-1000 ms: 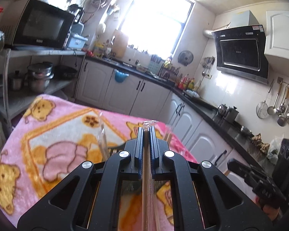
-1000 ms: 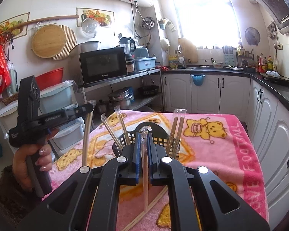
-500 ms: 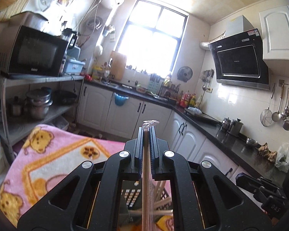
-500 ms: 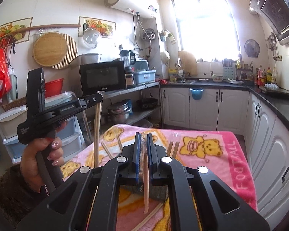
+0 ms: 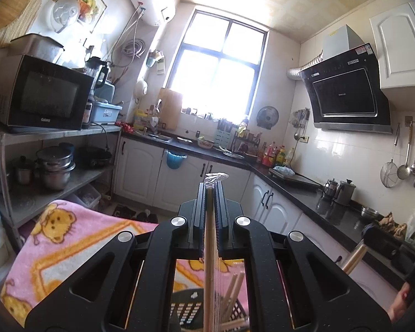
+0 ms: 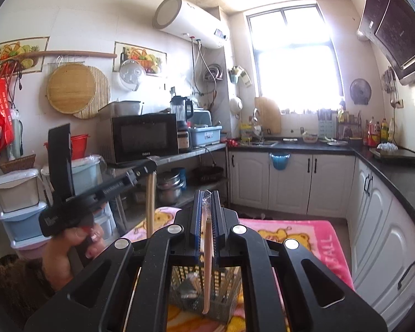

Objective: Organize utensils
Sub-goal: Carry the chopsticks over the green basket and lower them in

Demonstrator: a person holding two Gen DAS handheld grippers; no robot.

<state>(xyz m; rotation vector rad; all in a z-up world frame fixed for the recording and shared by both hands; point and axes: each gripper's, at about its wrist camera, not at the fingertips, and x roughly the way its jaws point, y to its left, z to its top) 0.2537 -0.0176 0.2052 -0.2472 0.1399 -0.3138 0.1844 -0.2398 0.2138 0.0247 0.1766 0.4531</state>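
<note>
My left gripper (image 5: 210,186) is shut on a plastic-wrapped pair of wooden chopsticks (image 5: 209,271) that hangs down over a black mesh utensil basket (image 5: 185,311) holding other wrapped chopsticks (image 5: 233,287). My right gripper (image 6: 207,195) is shut on another wrapped pair of chopsticks (image 6: 207,262), its lower end just above the same basket (image 6: 221,308). In the right wrist view the left gripper (image 6: 149,167) shows at the left, held in a hand, its chopsticks (image 6: 150,202) hanging straight down.
The basket stands on a pink bear-print blanket (image 5: 69,246) over the table, also in the right wrist view (image 6: 298,233). A steel shelf with a microwave (image 6: 144,137) and pots (image 5: 54,168) stands to the left. White cabinets (image 6: 290,182) and a black counter line the back and right.
Both grippers have risen and tilted upward with their chopsticks. The basket and blanket have dropped to the bottom of both views. Both stay shut.
</note>
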